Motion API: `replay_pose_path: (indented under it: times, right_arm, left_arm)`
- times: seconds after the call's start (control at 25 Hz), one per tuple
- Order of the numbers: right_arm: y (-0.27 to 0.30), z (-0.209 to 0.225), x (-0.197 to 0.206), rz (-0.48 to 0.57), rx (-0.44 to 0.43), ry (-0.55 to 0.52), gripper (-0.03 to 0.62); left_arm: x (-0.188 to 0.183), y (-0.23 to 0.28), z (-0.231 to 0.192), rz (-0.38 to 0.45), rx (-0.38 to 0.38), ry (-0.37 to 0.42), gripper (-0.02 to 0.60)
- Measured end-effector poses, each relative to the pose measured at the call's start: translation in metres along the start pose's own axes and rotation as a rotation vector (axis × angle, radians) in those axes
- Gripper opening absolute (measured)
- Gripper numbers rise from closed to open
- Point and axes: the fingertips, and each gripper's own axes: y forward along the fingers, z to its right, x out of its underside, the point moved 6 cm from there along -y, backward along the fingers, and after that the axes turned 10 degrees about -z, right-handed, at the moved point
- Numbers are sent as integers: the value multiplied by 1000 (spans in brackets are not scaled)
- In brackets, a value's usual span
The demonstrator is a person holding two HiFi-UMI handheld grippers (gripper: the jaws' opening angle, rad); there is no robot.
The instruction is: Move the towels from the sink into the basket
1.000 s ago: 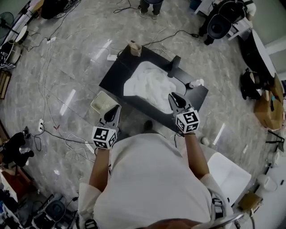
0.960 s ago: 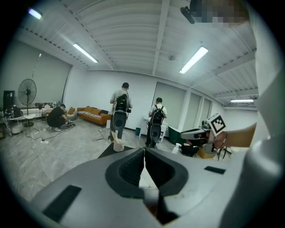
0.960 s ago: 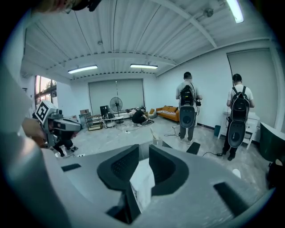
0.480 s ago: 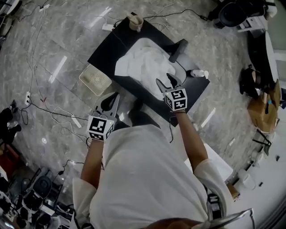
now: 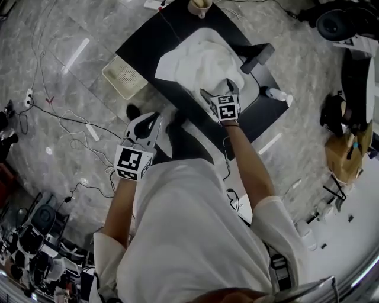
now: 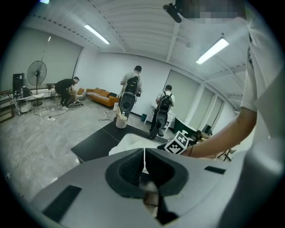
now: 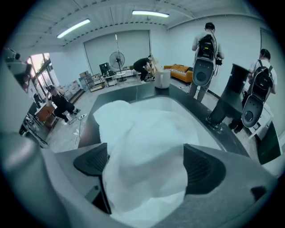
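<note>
Two claws are in view, one in each of the person's hands. The right claw (image 5: 219, 90) points steeply down over the near end of the sink (image 7: 202, 129), and its jaws have just been opening and now stand spread wide. A rounded fold of the white towels (image 5: 195, 59) bulges up between them and fills most of the gap, but the pads are not pinching it. The rest of the heap lies ahead of this claw and covers most of the basin. A black tap (image 5: 257, 57) stands ahead of it and to its right on the bench (image 5: 142, 44), and a small bottle (image 5: 277, 93) lies just to its right. A pale cup (image 5: 200, 7) sits far ahead, at the far edge of the bench.

The left claw (image 5: 149, 118) has its jaws pressed together with nothing between them. It hangs off the near edge of the bench, above the floor and well apart from the towels, which lie ahead of it and to its right. The cream basket (image 5: 124, 76) stands on the floor ahead of this claw and slightly to its left, beside the bench.
</note>
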Motion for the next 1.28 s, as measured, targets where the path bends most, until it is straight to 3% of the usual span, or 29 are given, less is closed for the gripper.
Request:
replay_pose_path:
  times: [0.12, 0.32, 0.44, 0.56, 0.64, 0.96, 1.28]
  right_arm:
    - [29, -6, 4, -64, 19, -10, 573]
    - [58, -12, 13, -183, 81, -61, 565]
    - [58, -14, 12, -195, 91, -78, 415]
    - [49, -11, 14, -178, 112, -70, 191]
    - [42, -6, 16, -167, 106, -41, 148]
    - [-23, -12, 22, -120, 78, 12, 114]
    - [-125, -38, -12, 61, 149, 37, 112]
  left_arm:
    - [11, -1, -7, -11, -17, -26, 9]
    - [28, -9, -19, -28, -42, -57, 9]
    - [36, -15, -25, -35, -55, -62, 9]
    - [41, -23, -32, -33, -63, -64, 9]
    - [41, -28, -35, -26, -64, -60, 9]
    - [30, -60, -37, 8, -61, -28, 9]
    - [9, -104, -62, 45, -53, 35, 9]
